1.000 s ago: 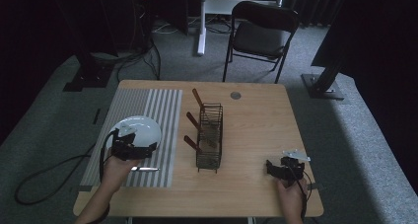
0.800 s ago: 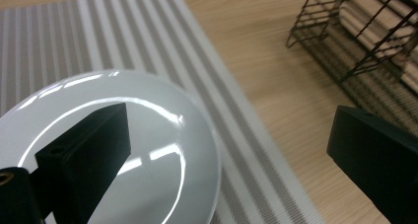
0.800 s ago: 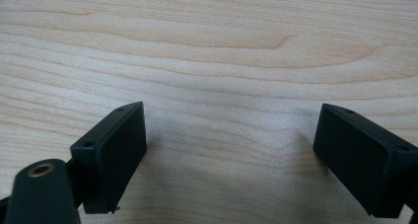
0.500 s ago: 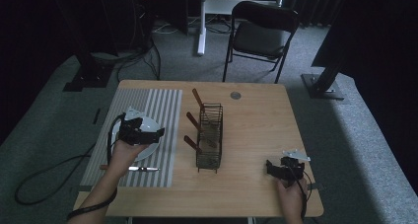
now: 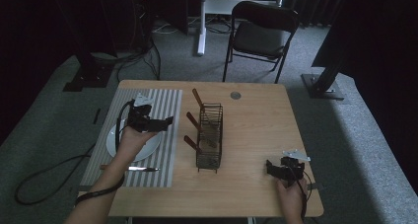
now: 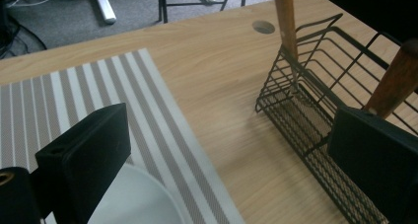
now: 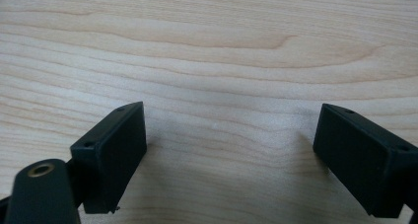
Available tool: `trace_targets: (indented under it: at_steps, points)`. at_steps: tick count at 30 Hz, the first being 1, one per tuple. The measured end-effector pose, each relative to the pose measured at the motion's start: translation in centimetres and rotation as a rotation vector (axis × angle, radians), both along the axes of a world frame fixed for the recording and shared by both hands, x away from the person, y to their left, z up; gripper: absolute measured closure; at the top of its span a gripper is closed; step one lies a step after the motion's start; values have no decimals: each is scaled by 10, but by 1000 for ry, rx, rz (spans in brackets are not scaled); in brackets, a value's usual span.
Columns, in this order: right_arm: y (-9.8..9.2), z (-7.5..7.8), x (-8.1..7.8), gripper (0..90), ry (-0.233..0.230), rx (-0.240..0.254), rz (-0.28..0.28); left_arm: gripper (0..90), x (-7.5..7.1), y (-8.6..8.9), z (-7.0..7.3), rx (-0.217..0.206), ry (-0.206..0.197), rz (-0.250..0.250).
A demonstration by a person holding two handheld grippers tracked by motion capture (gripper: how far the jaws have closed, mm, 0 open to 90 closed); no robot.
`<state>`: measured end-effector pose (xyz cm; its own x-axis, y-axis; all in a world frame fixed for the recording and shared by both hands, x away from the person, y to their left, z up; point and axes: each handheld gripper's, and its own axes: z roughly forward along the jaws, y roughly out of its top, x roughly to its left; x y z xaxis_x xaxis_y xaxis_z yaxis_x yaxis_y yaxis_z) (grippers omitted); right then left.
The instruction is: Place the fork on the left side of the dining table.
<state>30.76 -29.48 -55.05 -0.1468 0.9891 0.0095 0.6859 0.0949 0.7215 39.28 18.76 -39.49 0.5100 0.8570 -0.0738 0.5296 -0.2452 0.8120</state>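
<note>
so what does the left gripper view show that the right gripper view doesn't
The left gripper view alone shows the black wire basket with wooden handles standing in it, the striped placemat, the white plate's rim and a hole in the tabletop. The right gripper view adds nothing of its own beyond its tool. Both show open black jaws over the wooden table.
</note>
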Motion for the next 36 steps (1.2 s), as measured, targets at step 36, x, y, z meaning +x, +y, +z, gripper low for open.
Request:
trace_targets:
  at_steps: [36]
  points:
    - [1, 0, -1, 134, -1, 0, -6, 32, 77, -70, 13, -34, 94, -27]
